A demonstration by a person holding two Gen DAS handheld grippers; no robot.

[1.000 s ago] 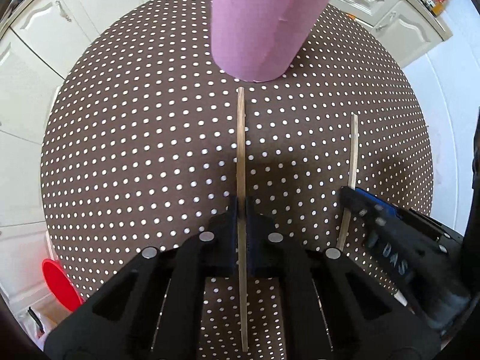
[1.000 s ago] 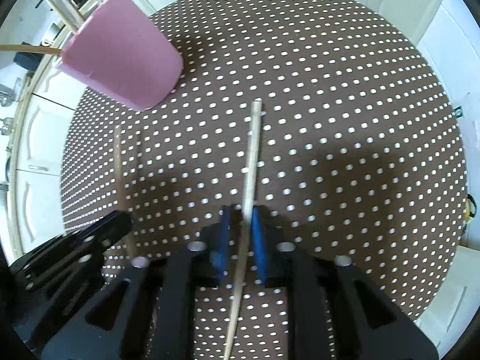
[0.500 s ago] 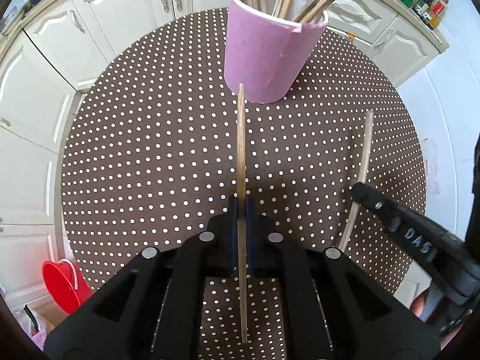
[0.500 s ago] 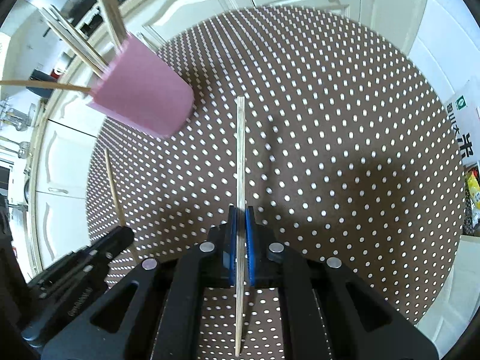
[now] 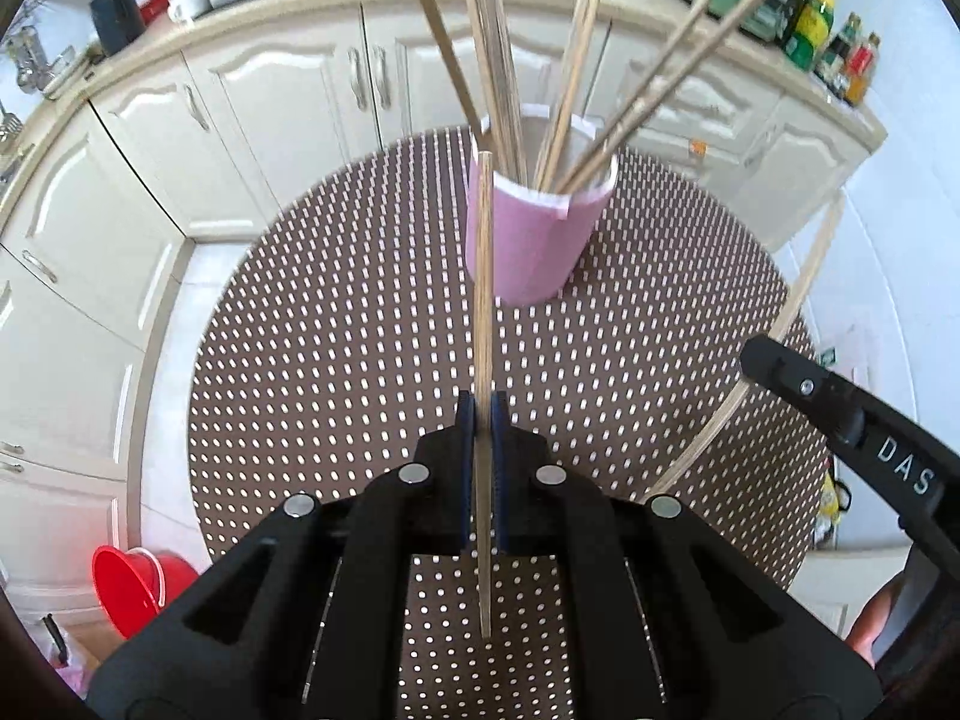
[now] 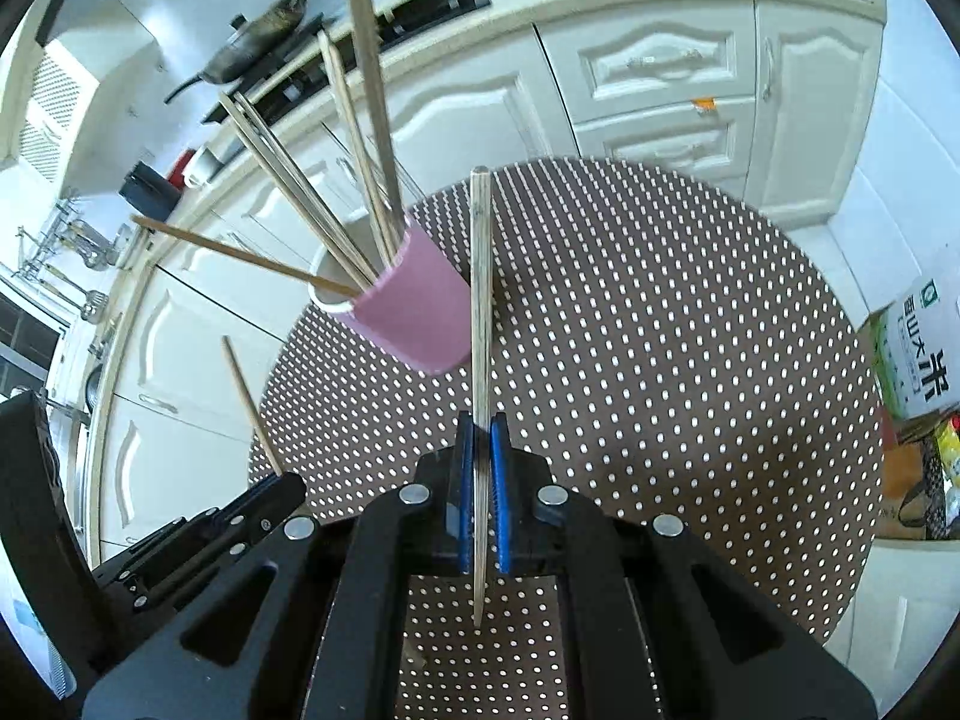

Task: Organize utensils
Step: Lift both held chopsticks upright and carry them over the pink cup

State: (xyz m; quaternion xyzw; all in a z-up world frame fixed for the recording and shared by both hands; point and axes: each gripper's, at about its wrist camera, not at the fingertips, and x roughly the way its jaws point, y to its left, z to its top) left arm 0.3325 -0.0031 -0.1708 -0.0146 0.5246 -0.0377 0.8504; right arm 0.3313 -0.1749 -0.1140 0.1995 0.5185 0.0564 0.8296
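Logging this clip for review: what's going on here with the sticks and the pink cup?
A person holds a gripper in each hand. The left gripper is shut on one chopstick, the right gripper on another chopstick. Both sticks are held above the dotted table, pointing toward the pink cup, which already holds several chopsticks. Neither held stick is in the cup yet.
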